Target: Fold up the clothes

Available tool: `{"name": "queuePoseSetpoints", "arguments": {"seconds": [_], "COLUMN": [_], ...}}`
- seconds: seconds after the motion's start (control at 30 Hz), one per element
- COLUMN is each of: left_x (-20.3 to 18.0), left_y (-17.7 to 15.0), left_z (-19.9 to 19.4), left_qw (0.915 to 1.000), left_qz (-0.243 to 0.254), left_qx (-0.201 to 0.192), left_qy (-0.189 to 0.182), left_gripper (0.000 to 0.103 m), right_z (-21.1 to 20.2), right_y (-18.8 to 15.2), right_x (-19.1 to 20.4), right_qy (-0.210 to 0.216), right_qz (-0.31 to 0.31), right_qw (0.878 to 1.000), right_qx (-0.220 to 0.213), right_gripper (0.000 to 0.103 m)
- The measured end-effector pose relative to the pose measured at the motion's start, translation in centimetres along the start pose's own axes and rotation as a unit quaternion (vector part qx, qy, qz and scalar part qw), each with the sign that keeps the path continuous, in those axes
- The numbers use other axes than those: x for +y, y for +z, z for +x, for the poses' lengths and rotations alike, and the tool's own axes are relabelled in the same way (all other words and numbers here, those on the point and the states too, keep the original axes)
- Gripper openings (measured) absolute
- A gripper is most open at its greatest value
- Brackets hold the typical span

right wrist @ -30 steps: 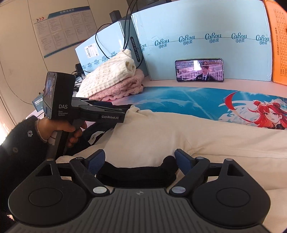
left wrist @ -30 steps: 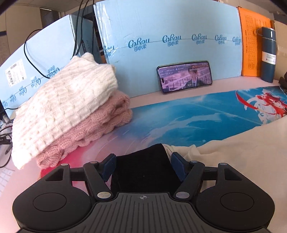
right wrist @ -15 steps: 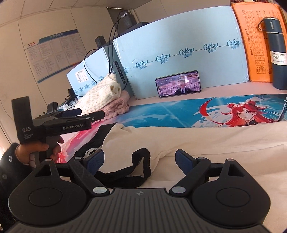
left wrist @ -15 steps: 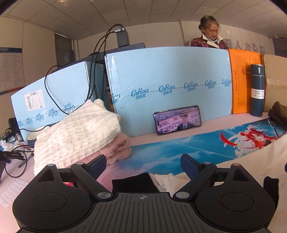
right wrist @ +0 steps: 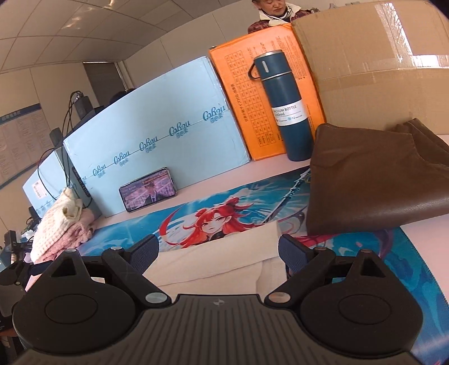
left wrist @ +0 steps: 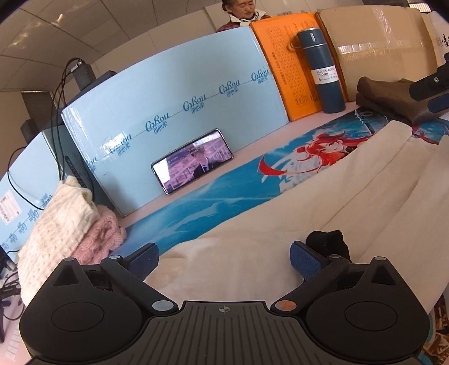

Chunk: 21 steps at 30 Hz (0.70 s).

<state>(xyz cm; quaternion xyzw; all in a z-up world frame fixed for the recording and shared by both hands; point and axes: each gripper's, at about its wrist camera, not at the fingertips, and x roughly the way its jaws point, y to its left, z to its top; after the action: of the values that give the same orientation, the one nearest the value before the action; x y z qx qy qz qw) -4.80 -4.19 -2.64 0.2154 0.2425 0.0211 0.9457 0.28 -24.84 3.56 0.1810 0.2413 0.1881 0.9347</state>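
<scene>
A cream garment [left wrist: 322,213] with black trim [left wrist: 327,241] lies spread over the printed desk mat [left wrist: 213,202]. My left gripper [left wrist: 224,257] hovers open above its cream cloth, nothing between the fingers; the black trim sits just beyond the right finger. In the right wrist view the garment's cream edge [right wrist: 224,261] lies under my right gripper [right wrist: 219,250], which is open and holds nothing. The tip of the right gripper [left wrist: 429,89] shows at the far right of the left wrist view.
Folded white and pink knits [left wrist: 64,224] are stacked at the left. A phone [left wrist: 193,161] leans on the blue board [left wrist: 174,118]. A blue flask [right wrist: 286,106], orange box [right wrist: 247,92], cardboard box [right wrist: 378,61] and folded brown garment [right wrist: 373,179] stand right. A person [right wrist: 277,11] is behind.
Both grippers let go of the black trim and opened, then swung right and tilted; the left now looks over the cream cloth, the right toward the brown garment and flask.
</scene>
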Motion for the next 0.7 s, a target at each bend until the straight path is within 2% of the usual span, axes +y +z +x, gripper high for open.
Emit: {"name": "queuePoseSetpoints", "arguments": {"seconds": [0.1,0.17,0.2,0.33,0.47,0.57,0.7], "left_x": [0.1,-0.1,-0.4,-4.5,-9.0,-11.8,-13.5], "left_y": [0.6,1.1,1.4,2.2,3.0,3.2,3.8], "left_z": [-1.2,-2.4,-2.9,-4.1,-5.2,-5.5,-5.0], "left_qw": [0.9989,0.9977,0.9971,0.9926,0.9768,0.9648,0.9525], "left_qz": [-0.013,-0.012,-0.009,0.035,0.083,0.129,0.142], "left_qx": [-0.026,-0.058,-0.073,-0.093,-0.108,-0.113,-0.110], "left_qy": [0.038,0.034,0.022,-0.071,-0.165,-0.199,-0.246], "left_gripper": [0.101,0.101,0.101,0.101,0.101,0.101,0.101], "right_z": [0.9,2.1,2.8,5.5,8.1,9.2,9.5], "right_y": [1.0,1.5,1.8,2.7,3.6,3.3,2.7], "right_x": [-3.3,-4.5,-4.6,-5.1,-5.5,-4.8,-4.4], "right_qy": [0.022,0.034,0.035,0.039,0.043,0.034,0.041], "right_qz": [0.033,0.052,0.049,0.037,0.025,-0.007,-0.036], "right_qw": [0.999,0.997,0.996,0.995,0.994,0.995,0.993], "right_qx": [0.031,0.055,0.060,0.079,0.098,0.098,0.104], "right_gripper": [0.092,0.092,0.092,0.092,0.092,0.092,0.092]}}
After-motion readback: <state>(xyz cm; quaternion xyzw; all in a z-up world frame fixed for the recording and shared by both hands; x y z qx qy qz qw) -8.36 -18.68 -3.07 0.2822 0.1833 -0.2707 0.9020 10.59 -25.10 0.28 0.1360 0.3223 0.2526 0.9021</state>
